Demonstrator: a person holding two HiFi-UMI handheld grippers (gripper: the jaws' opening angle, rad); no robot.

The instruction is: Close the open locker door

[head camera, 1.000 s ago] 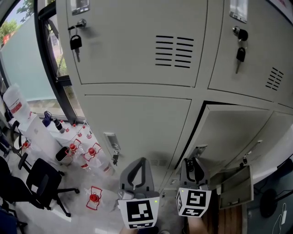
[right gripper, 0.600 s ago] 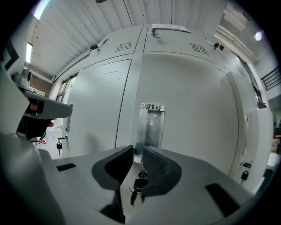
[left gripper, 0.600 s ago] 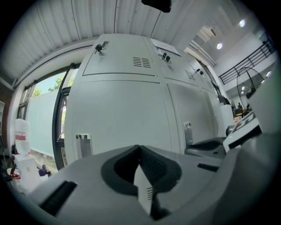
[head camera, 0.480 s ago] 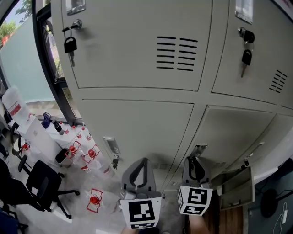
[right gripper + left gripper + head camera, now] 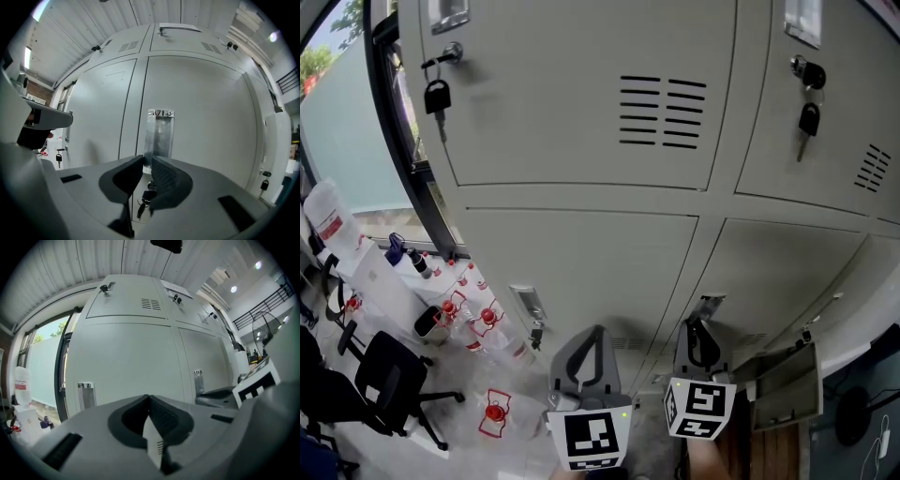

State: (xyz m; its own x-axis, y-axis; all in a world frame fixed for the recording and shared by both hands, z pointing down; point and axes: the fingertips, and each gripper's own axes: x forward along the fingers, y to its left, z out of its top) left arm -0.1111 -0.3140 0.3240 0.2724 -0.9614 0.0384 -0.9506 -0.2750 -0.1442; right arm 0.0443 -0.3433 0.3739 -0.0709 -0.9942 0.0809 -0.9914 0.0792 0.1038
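Right gripper (image 5: 146,160) has just been closing its jaws; a thin gap is left, with nothing in it, I think. My left gripper (image 5: 149,397) is pinched together, empty. Straight ahead, the locker door (image 5: 206,122) sits shut, its handle (image 5: 159,133) just past my right jaws.

Pale grey locker doors (image 5: 581,272); black keys (image 5: 437,97) upper left; black-and-white square markers (image 5: 586,439) bottom centre; red-capped bottles (image 5: 487,319) lower left.
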